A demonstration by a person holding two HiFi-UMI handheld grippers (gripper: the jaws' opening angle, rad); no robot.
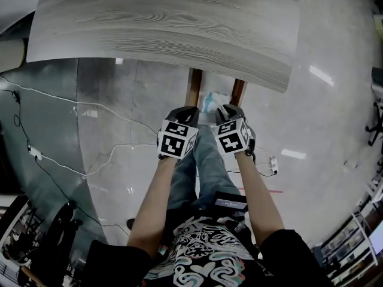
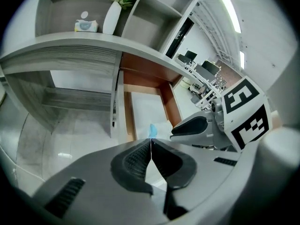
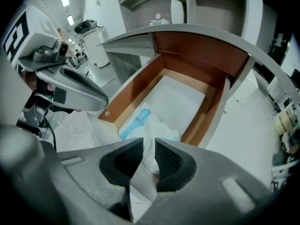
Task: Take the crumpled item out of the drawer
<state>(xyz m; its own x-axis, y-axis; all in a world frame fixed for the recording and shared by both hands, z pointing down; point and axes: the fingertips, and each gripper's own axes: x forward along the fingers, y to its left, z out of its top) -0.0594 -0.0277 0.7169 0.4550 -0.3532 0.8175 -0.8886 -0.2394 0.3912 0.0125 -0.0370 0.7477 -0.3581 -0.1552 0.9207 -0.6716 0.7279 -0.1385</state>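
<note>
The drawer stands pulled out from under the desk, brown sides showing. Inside, near its front, lies the crumpled white and blue item; only its blue tip shows in the left gripper view. My right gripper is at the drawer's front, its jaws a narrow gap apart with the grey front panel between them, just short of the crumpled item. My left gripper hovers beside it at the drawer's left front corner, shut with nothing in it.
The grey wood-grain desk top overhangs the drawer's back. White cables trail over the floor at left. A shelf above the desk holds a white vase and a tissue box. The person's legs are right below the grippers.
</note>
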